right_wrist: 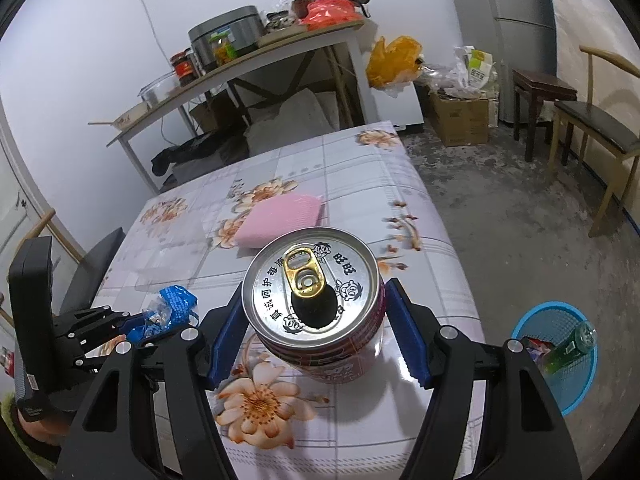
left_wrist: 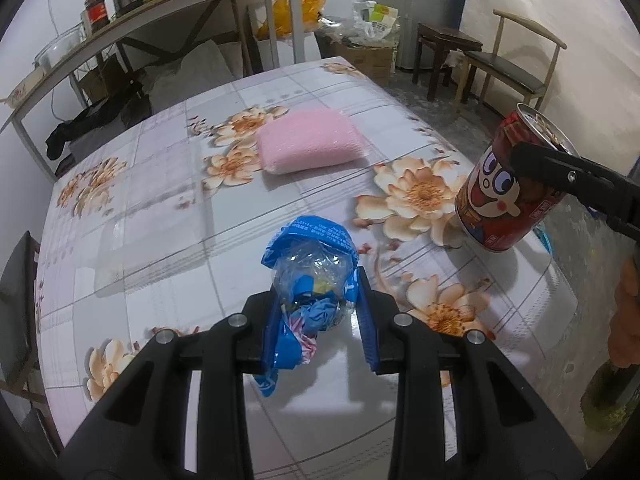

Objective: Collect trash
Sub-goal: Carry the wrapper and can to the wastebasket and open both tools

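My left gripper (left_wrist: 318, 312) is shut on a crumpled blue and clear plastic wrapper (left_wrist: 310, 276), held above the flowered table (left_wrist: 180, 208). At the left edge of the right wrist view that same gripper (right_wrist: 132, 326) holds the wrapper (right_wrist: 170, 308). My right gripper (right_wrist: 316, 332) is shut on an opened red drink can (right_wrist: 312, 292) with a cartoon face, lifted off the table. The left wrist view has the can (left_wrist: 504, 188) at the right, one black finger across it. On the floor to the right of the table stands a blue mesh waste basket (right_wrist: 560, 364) with a green bottle in it.
A pink wrapped pack (left_wrist: 310, 142) lies on the far half of the table. Behind it stands a shelf table (left_wrist: 168, 20) with jars and a cooker. Cardboard boxes, bags, a dark stool (right_wrist: 540, 100) and a wooden chair (right_wrist: 600, 136) stand on the floor to the right.
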`<state>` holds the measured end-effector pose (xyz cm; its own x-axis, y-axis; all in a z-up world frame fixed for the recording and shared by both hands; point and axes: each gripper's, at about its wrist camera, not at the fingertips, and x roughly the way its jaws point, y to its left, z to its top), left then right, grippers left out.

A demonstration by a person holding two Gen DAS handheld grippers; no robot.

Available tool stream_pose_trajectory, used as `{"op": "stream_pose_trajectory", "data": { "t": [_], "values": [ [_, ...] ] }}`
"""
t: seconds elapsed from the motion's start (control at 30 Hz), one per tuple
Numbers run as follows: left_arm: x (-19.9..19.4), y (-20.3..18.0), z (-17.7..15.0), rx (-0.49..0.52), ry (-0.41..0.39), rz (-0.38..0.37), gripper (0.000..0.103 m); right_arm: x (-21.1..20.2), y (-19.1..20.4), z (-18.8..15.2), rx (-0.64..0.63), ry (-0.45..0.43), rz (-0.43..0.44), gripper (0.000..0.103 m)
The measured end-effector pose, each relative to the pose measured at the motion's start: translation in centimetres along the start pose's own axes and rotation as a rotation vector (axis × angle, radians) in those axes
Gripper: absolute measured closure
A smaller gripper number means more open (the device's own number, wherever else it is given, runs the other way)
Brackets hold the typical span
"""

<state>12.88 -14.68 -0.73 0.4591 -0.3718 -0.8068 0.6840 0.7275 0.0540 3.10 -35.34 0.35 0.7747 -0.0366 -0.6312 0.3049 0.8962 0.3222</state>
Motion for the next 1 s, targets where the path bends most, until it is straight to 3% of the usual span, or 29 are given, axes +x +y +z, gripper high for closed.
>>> {"op": "stream_pose_trajectory", "data": {
  "t": [0.2, 0.33, 0.6, 0.77, 1.0],
  "values": [
    [-0.2, -2.3, 0.8, 0.045, -0.005, -0.019, 0.072, -1.7, -2.9, -0.5, 0.056, -0.034, -0.018, 0.038],
    [-0.7, -4.5, 2.2, 0.084, -0.021, -0.073, 0.072, -3.9, -5.7, -0.8, 0.102, -0.074, -0.07, 0.038],
    [-0.6, -11.0, 6.7, 0.151, -0.001, -0.311, 0.072, -11.2, -16.2, -3.2, 0.345, -0.166, -0.263, 0.038],
    [1.2, -16.7, 8.7, 0.203, 0.068, -0.438, 0.072, -13.3, -22.7, -6.4, 0.526, -0.123, -0.356, 0.038],
    [5.6, -24.2, 9.8, 0.238, 0.217, -0.564, 0.072, -10.7, -28.0, -8.8, 0.678, -0.022, -0.348, 0.037]
  ]
}}
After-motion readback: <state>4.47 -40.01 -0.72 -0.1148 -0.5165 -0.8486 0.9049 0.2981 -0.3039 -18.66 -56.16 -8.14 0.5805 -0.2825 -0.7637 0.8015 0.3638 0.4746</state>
